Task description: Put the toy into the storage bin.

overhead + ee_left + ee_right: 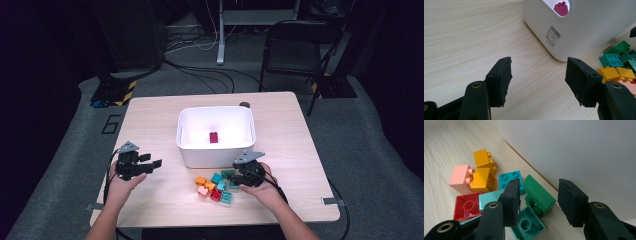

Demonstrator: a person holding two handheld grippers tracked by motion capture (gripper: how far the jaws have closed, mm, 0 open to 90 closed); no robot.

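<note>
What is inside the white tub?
Inside the white tub stands one magenta brick. The near wall covers a strip of the floor, so anything lying there cannot be seen.

Left gripper (pixel 150 164) level, fingers parted; right gripper (pixel 236 176) low, fingers apart.

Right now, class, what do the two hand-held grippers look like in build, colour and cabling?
Both are black. The left hand-held gripper and right hand-held gripper each carry a grey three-cornered plate on top, two blocky black jaws with brass-coloured rivets, and a trailing black cable. The forearms are bare, with no sleeves.
</note>
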